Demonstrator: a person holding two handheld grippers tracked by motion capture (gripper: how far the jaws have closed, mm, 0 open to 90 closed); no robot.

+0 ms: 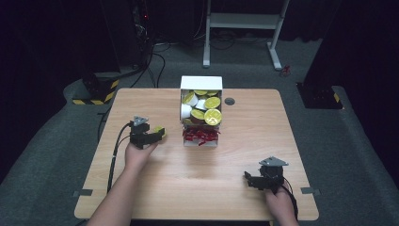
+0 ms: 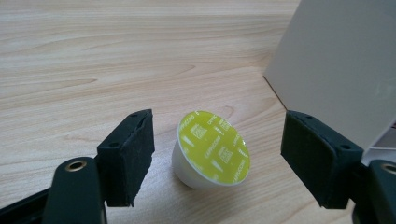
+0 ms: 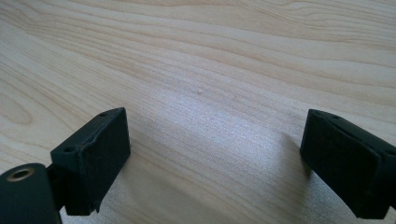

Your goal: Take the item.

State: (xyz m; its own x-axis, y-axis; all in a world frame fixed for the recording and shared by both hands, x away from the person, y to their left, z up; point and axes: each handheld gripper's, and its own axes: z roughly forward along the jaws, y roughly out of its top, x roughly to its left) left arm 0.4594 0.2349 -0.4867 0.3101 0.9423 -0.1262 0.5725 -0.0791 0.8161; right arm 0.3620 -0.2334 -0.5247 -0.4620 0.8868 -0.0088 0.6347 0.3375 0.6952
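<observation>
**Little cup between two wide jaws**

Black jaws of the left gripper (image 2: 217, 158) stand wide apart on both sides of a small white cup (image 2: 210, 149) with a yellow-green lid; neither jaw touches it; the cup lies tipped on the wooden table (image 2: 116, 60), just beside a white box (image 1: 201, 103) of more cups; the right gripper (image 3: 217, 163) is wide open over bare wood, well apart.

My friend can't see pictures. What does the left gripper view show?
A small white coffee capsule with a yellow-green lid lies tilted on a wooden table, between the open black tongs, touching neither pad. A white box stands at the right.
</observation>
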